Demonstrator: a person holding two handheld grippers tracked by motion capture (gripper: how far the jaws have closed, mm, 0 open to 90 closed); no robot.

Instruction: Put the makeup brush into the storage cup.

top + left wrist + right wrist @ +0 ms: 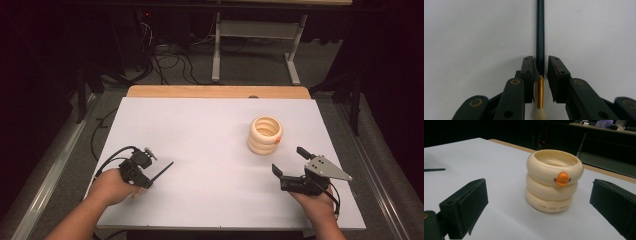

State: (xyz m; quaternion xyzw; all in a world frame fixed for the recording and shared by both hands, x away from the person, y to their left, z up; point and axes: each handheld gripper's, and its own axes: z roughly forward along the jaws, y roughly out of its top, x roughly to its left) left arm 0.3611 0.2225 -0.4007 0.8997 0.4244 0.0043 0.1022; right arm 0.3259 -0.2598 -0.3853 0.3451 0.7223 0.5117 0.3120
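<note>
The left gripper (150,175) is black, with a looped black cable trailing from its back. In the left gripper view its jaws are dark blocks on arms with brass-ringed pivot holes and small dark screws. The right gripper (289,162) is black too, topped by a grey three-cornered plate with small holes. The person's forearms are bare, without sleeves

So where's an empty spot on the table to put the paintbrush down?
Plenty: the wide white table sheet between the left gripper and the cream ringed duck-beak cup is bare, as is the far left. It's tighter by the cup, where the open right gripper waits. The dark-handled, gold-ferruled paintbrush sits between the left jaws.
</note>
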